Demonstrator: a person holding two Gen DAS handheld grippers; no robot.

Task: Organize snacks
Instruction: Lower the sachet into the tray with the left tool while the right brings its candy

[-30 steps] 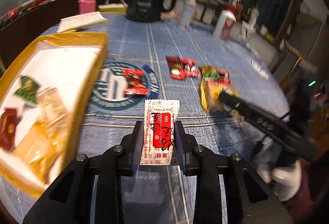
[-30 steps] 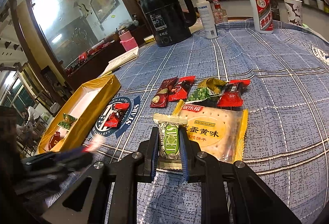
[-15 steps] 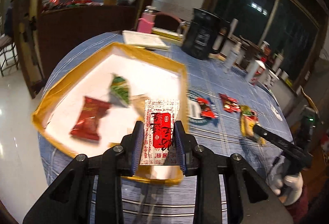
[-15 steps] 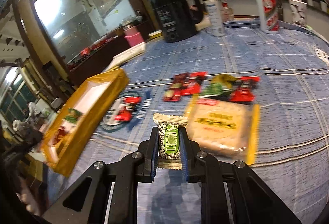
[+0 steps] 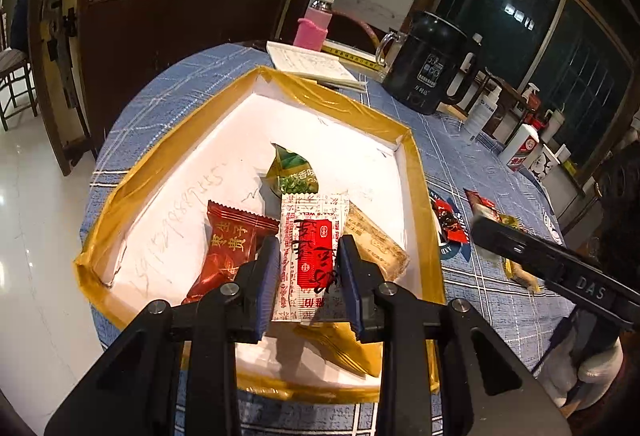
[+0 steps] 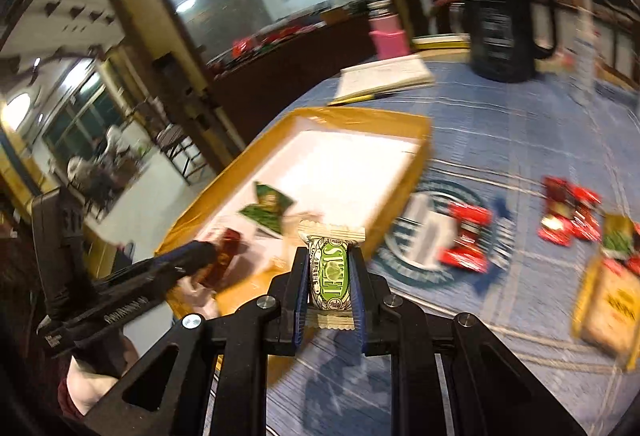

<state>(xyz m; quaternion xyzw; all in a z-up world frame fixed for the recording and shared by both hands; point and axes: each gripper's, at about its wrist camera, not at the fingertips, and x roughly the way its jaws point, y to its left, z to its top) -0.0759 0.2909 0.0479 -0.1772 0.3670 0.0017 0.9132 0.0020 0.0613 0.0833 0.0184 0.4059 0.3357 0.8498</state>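
Note:
My left gripper (image 5: 309,282) is shut on a white and red snack packet (image 5: 310,256) and hangs over the near part of the gold-rimmed white tray (image 5: 412,172). Inside the tray lie a dark red packet (image 5: 228,244), a green packet (image 5: 294,176) and a tan biscuit pack (image 5: 376,240). My right gripper (image 6: 331,290) is shut on a green and cream sweet (image 6: 331,272), over the blue cloth by the tray's (image 6: 248,160) near right corner. Loose red packets (image 6: 466,240) and a yellow cracker pack (image 6: 612,308) lie on the cloth to the right.
A black kettle (image 5: 426,66), a pink bottle (image 5: 314,24), a notepad (image 5: 310,66) and white bottles (image 5: 522,146) stand at the table's far side. The round table's edge drops to a tiled floor on the left. A person's hand (image 6: 198,294) holds the left gripper.
Both grippers have swung left toward the tray, each still holding its packet. The left one went from over the cloth to above the tray; the right one left the cracker pack behind.

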